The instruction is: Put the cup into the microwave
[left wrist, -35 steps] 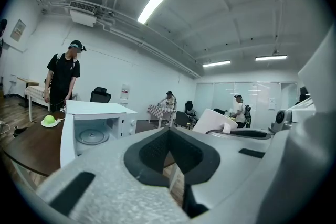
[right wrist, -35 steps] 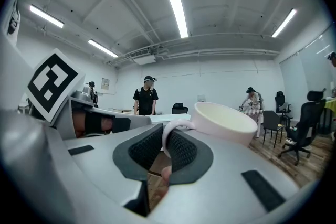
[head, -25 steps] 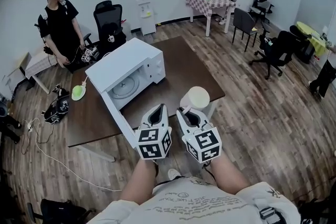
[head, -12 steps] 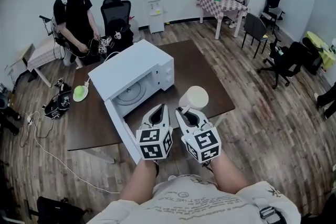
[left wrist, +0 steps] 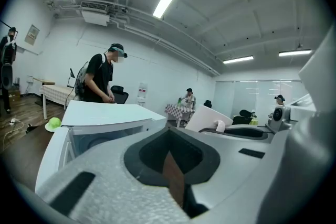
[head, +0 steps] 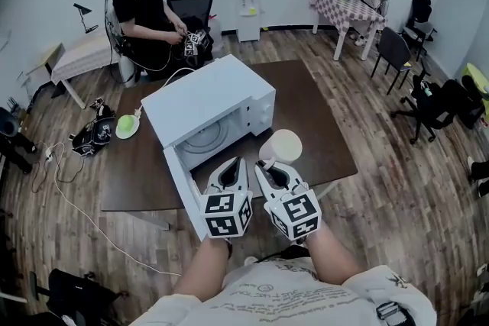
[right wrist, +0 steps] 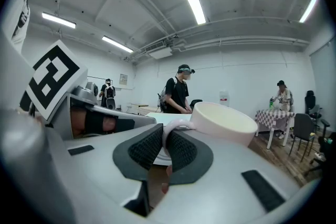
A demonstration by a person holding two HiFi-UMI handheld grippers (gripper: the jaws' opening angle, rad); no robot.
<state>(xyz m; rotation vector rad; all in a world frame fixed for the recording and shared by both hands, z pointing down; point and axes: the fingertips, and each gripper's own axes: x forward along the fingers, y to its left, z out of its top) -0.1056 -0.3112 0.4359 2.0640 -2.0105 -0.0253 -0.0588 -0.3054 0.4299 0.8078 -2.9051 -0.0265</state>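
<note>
A white microwave [head: 214, 107] stands on the brown table [head: 321, 133], and its door [head: 178, 183] hangs open toward me at the left. Its turntable [head: 206, 140] shows inside. My right gripper [head: 265, 163] is shut on the handle of a cream cup [head: 283, 145], held upright in front of the microwave's right side. In the right gripper view the ribbed pads [right wrist: 147, 147] pinch the handle, with the cup [right wrist: 223, 123] just beyond. My left gripper [head: 231, 170] is shut on nothing beside it, in front of the open cavity. The left gripper view shows the microwave [left wrist: 105, 118] and the cup [left wrist: 210, 117].
A green object [head: 127, 126] lies on the table's left end. A person in black [head: 149, 4] stands behind the table near an office chair [head: 191, 8]. Cables and a bag [head: 95, 135] lie on the floor at left. A checkered table [head: 348, 8] and chairs stand at the back right.
The head view has swung, so the microwave now sits closer and more central. Both grippers and the held cup have come nearer to its open front. The grip is unchanged.
</note>
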